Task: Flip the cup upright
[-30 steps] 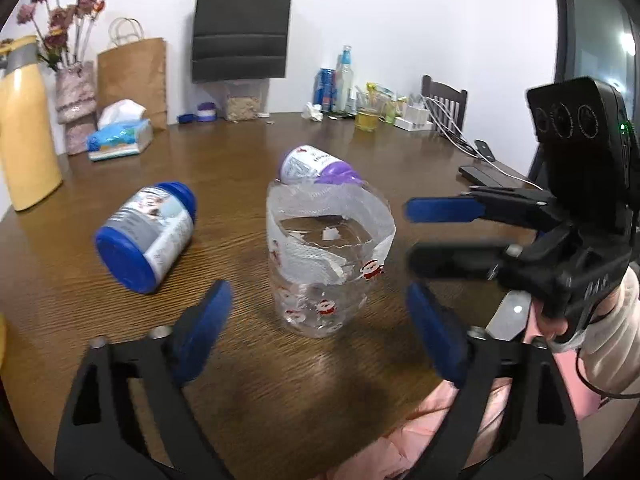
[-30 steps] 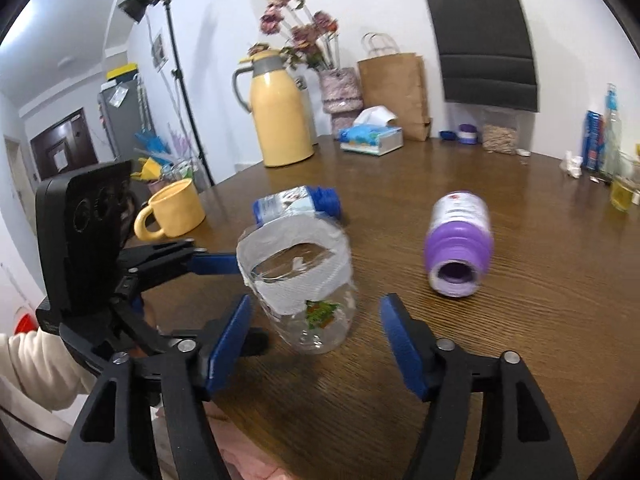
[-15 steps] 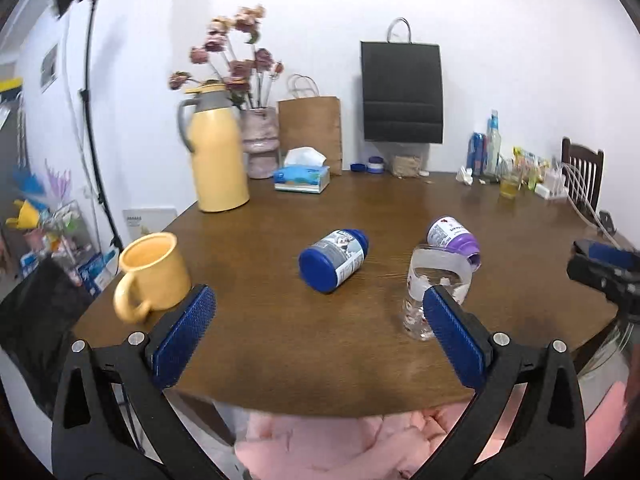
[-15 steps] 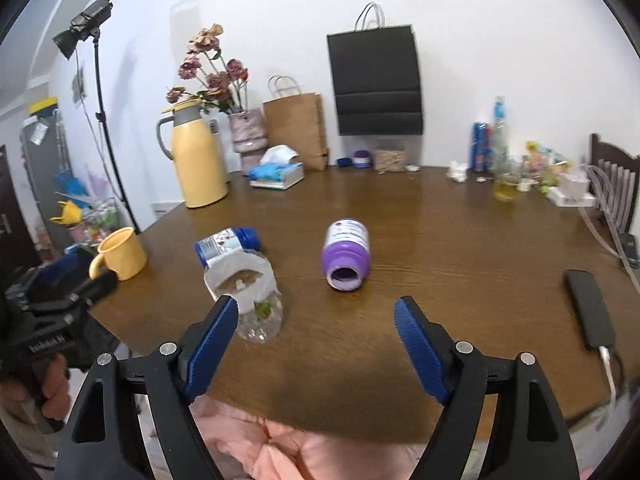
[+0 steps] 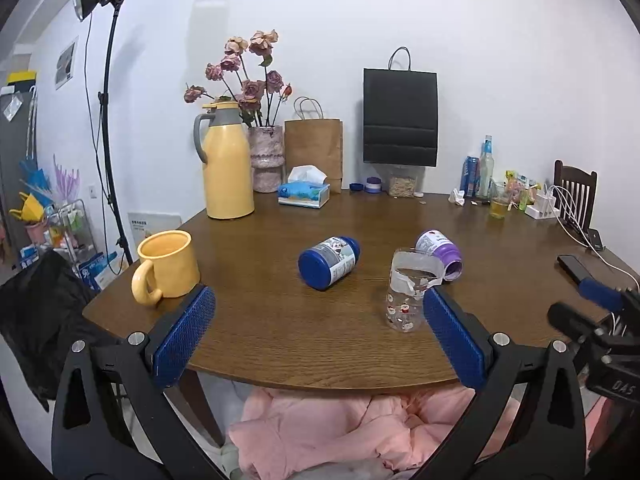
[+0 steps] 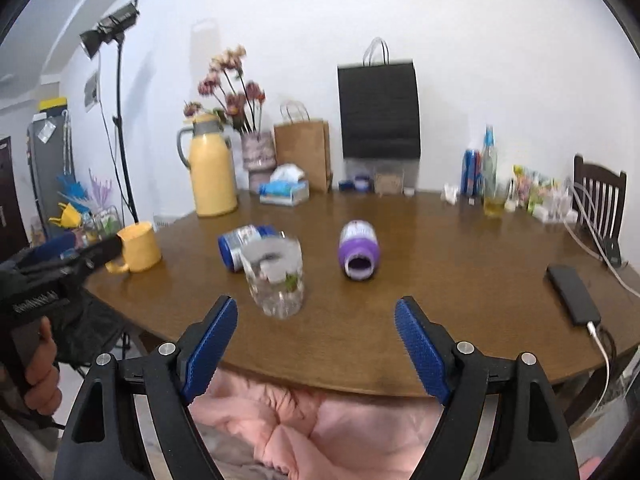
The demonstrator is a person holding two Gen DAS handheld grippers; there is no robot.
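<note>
While you hold both grippers back off the near edge of the bench (image 5: 280, 344), the cup (image 5: 408, 296) stands upright on the glossy brown wood, mouth up, with nothing touching it. It is clear, thin plastic with a ragged cut rim and small red-and-white printed figures. Your left gripper (image 5: 320, 340) has its jaws spread wide and empty, blue ribbed pads facing each other; your right gripper (image 6: 316, 344) is likewise wide open and holds nothing.

Two cylindrical bottles lie on their sides near the cup: a blue-capped bottle (image 5: 329, 257) to its left and a purple bottle (image 5: 439, 249) just behind it, open mouth showing. One yellow mug (image 5: 166, 266) sits well left of the cup, upright, glossy, handle toward you. One tall yellow thermos (image 5: 226, 164) stands far behind the mug.
</note>
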